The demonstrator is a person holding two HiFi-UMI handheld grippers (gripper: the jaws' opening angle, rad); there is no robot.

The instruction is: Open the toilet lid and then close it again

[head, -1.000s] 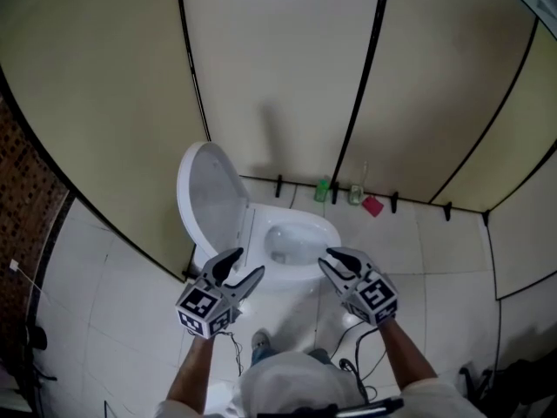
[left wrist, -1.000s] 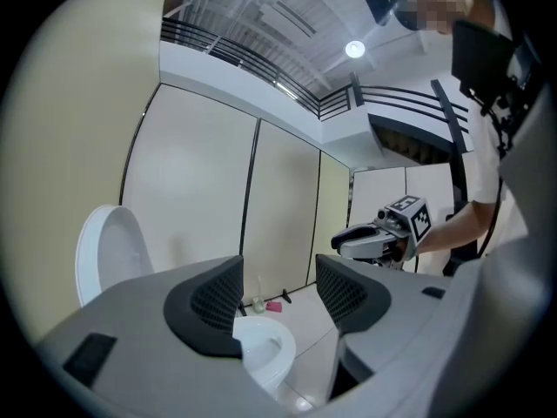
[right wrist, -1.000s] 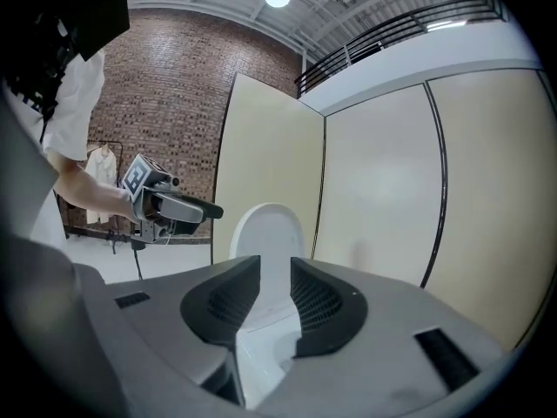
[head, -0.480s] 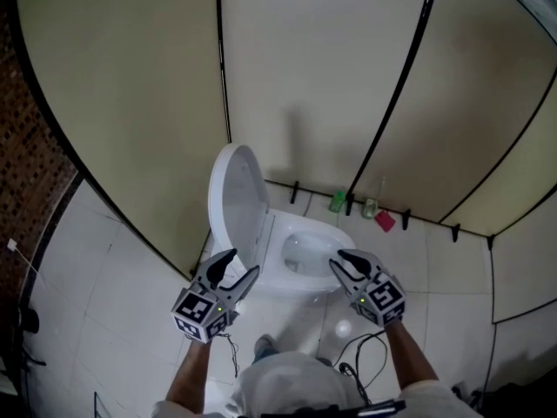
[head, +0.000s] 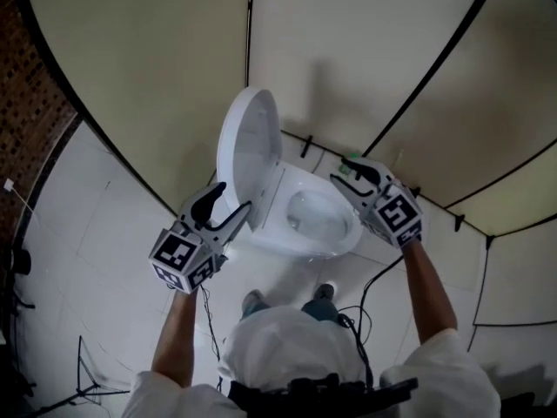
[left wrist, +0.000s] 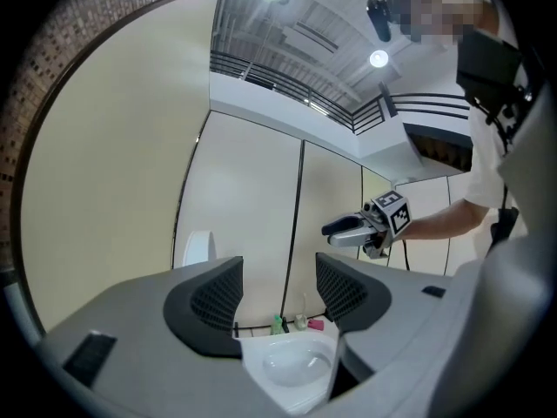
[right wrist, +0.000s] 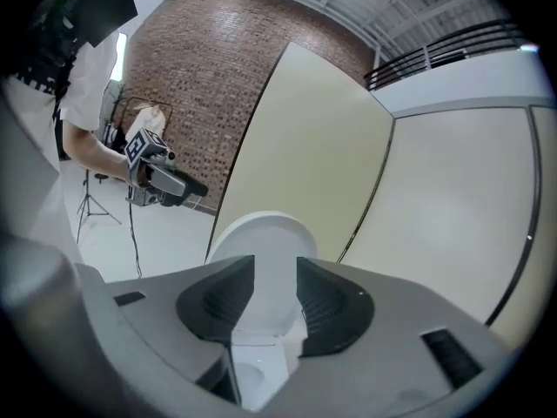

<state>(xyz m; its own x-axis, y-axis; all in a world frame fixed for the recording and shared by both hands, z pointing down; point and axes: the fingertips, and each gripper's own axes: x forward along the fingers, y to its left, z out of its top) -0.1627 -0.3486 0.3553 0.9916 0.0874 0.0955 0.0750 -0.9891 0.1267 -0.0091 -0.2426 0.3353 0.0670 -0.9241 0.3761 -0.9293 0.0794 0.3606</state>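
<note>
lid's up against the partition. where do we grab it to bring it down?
Take the lid by its top rim, the edge farthest from where it joins the bowl. It stands nearly upright with its back toward the partition, so room behind looks tight. Come in from the bowl side and a little above, gripper straddling the thin edge.

The right gripper [head: 345,176] has swung out to the bowl's [head: 324,230] far side, its empty jaws just opening. The left gripper [head: 231,200] has edged up beside the lid [head: 252,142].
</note>
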